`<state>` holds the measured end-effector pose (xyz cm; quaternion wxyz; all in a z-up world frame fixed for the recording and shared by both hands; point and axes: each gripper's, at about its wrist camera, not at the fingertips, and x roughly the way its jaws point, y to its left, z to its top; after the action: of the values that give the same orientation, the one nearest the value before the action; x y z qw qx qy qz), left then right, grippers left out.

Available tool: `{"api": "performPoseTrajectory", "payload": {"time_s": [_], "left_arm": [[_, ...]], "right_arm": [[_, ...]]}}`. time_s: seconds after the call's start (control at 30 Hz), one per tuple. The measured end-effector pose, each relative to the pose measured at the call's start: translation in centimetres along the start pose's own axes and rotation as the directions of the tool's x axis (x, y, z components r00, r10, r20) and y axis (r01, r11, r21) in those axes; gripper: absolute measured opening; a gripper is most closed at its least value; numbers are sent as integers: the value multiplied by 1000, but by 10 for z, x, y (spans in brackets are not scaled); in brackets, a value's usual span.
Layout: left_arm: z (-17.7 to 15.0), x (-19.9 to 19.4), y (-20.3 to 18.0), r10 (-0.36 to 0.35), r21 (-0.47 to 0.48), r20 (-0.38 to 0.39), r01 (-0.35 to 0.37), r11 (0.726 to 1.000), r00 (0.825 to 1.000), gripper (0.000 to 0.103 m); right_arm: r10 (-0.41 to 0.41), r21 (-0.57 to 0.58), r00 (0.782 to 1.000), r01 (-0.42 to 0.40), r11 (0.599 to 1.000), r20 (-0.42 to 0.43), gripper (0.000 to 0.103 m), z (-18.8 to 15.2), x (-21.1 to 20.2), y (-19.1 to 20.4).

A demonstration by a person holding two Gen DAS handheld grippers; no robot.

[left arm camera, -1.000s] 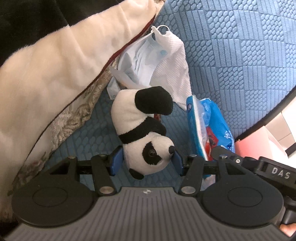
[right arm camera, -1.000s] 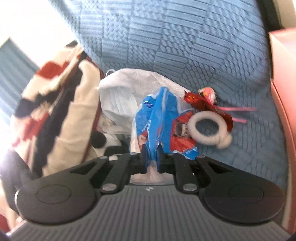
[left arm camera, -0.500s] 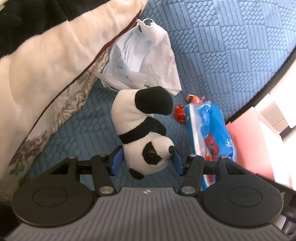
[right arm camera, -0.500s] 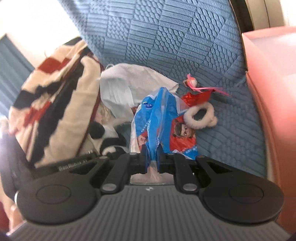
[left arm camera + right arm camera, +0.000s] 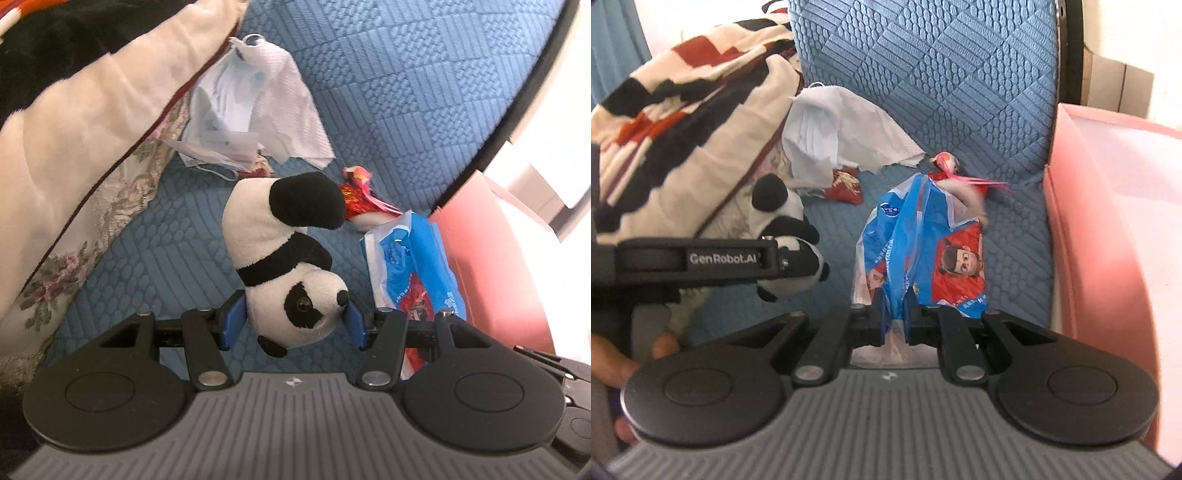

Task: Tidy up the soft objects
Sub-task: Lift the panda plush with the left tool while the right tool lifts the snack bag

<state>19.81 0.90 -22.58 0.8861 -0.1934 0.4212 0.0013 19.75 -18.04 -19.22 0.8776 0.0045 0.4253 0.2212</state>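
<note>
Your left gripper (image 5: 293, 321) is clamped on the panda plush (image 5: 284, 258): the blue pads (image 5: 233, 319) press on either side of its head, and the body hangs forward with a black limb pointing away from you. The toy is lifted off the blue quilted cushion (image 5: 406, 92), which shows bare beneath it.

Your right gripper (image 5: 895, 314) has its jaws pinched almost together on the blue and red plastic bag (image 5: 923, 251). The bag's crumpled end runs between the fingertips, and the printed part with a cartoon face fans out ahead of the gripper, over the same cushion. In the left wrist view that bag (image 5: 413, 269) sits just to the right of the panda, close beside the pink box (image 5: 495, 266).

From the right wrist view you can see the left gripper's black arm crossing in from the left edge with the panda (image 5: 786, 229) at its tip, and your fingers (image 5: 613, 362) wrapped on its handle at the lower left.

Farther up the cushion lie a white cloth (image 5: 857, 133) bunched with a pale blue face mask (image 5: 812, 136), a small red packet (image 5: 846, 186), and a red and pink wrapped item with pink streamers (image 5: 955, 171) just beyond the bag. A cream blanket with black and red patches (image 5: 683, 122) is heaped along the left, its edge over the mask. The pink box (image 5: 1108, 221) stands open against the cushion's right side.
</note>
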Motion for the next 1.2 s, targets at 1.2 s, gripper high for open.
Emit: {"api": "performPoseTrajectory", "payload": {"time_s": [1.2], "left_arm": [[24, -99, -58, -103, 99, 3, 103, 990, 995, 61]], "right_arm": [[-111, -22, 992, 113, 993, 67, 13, 28, -99, 0]]}}
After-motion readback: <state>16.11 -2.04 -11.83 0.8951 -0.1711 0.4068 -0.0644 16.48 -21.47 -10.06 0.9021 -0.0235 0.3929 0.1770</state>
